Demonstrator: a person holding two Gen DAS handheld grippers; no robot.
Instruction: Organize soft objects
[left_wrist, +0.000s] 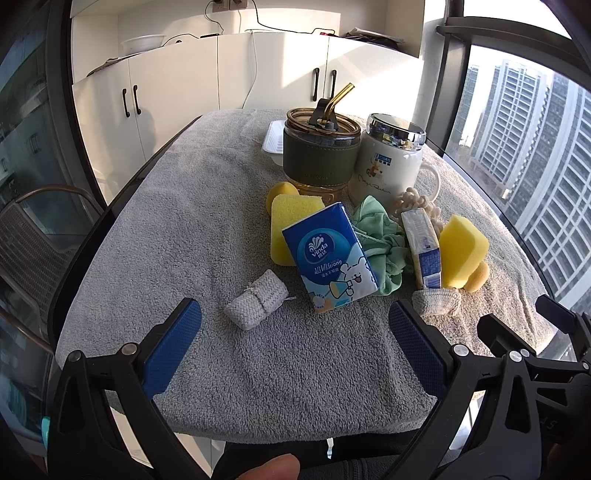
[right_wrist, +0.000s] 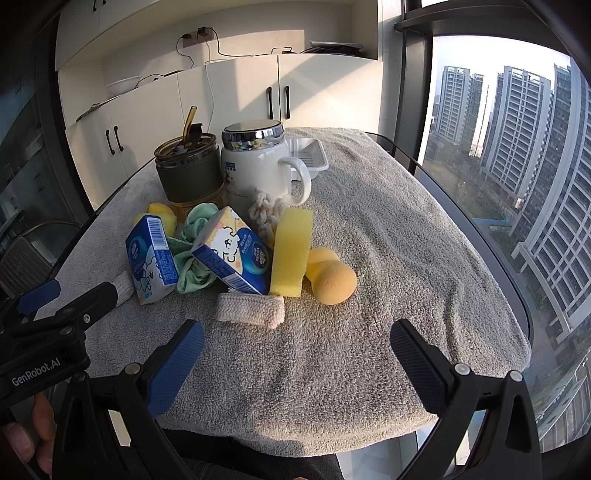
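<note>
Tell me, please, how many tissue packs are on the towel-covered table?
2. One tissue pack leans at the pile's left, against a yellow sponge. The other tissue pack is tilted right of the green scrunchie. More could be hidden behind the pile.

Cream cabinets (right_wrist: 236, 96) line the back wall; a tall window (right_wrist: 517, 166) shows sunlit high-rise towers.

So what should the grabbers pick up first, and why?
Probably the left gripper should ease forward onto the rolled grey cloth. Its jaws are open and empty, and that cloth lies alone on the towel, nearest, apart from the crowded pile around the blue tissue pack.
</note>
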